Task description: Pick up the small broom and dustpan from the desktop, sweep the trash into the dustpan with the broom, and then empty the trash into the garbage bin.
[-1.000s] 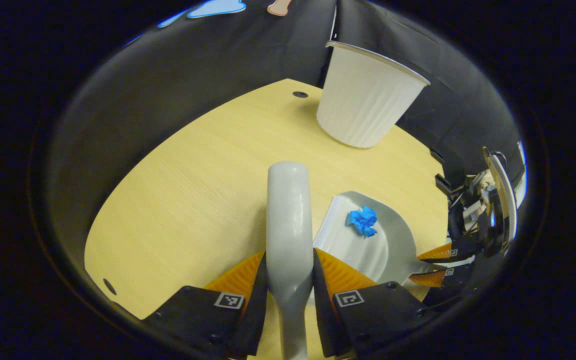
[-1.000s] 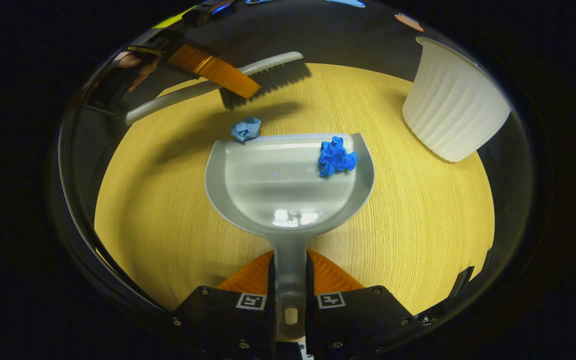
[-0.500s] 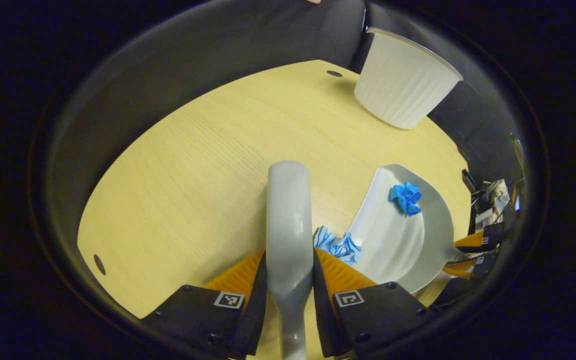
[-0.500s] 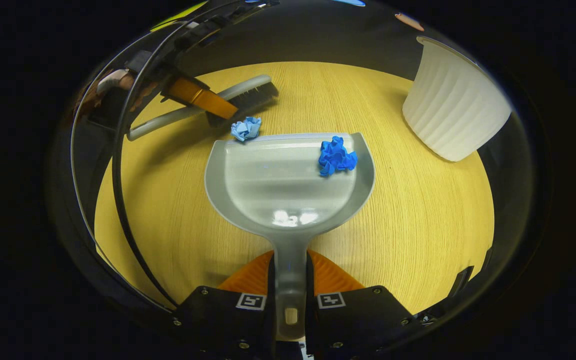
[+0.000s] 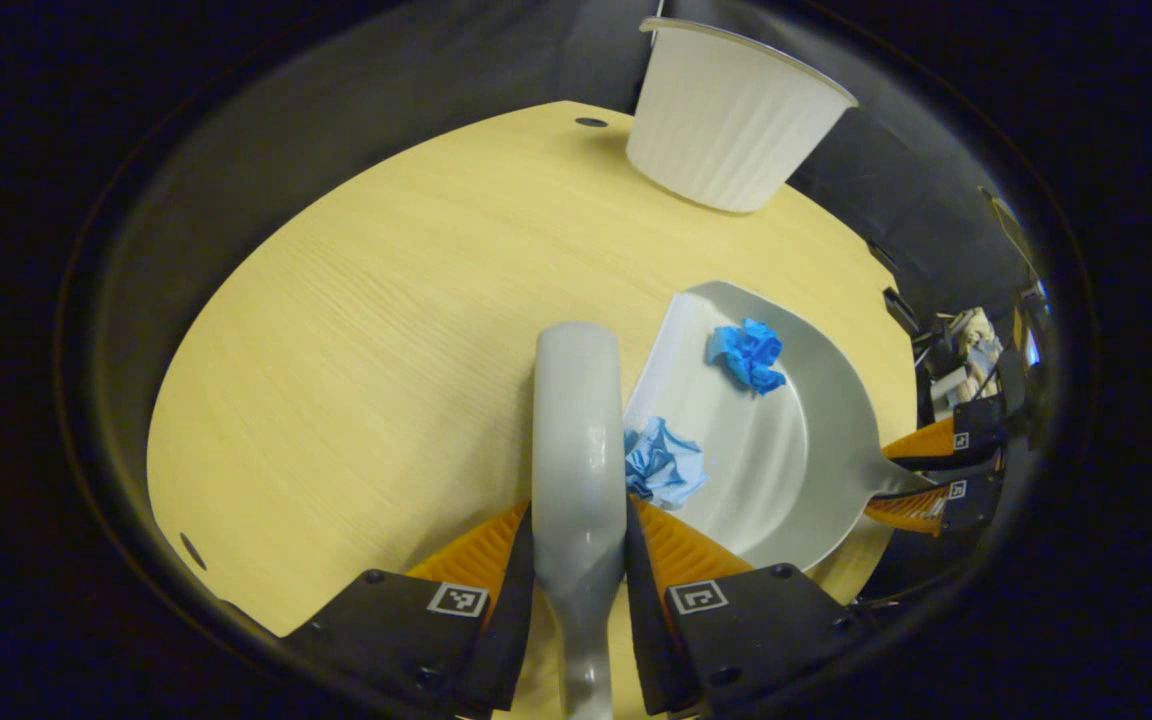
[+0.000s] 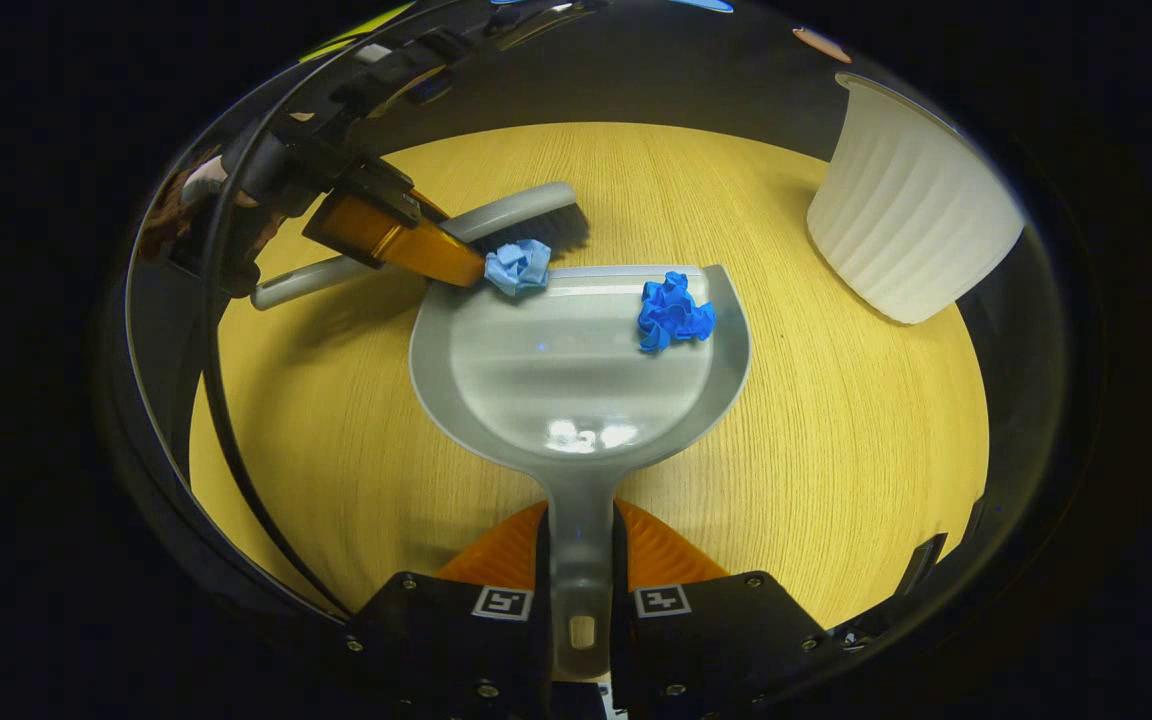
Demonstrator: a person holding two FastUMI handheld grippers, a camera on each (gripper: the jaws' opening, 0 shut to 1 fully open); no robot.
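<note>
At pan [image 6: 576, 370] lip: pale wad [image 6: 519, 266] against broom [image 6: 526, 215]; both claws clenched on handles; hard flick risks scattering.

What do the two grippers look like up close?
Each gripper, left and right, has a black body with small screws and two square black-and-white tags near its fingers. In the right gripper view, a thin black cable loops down from the left gripper.
</note>
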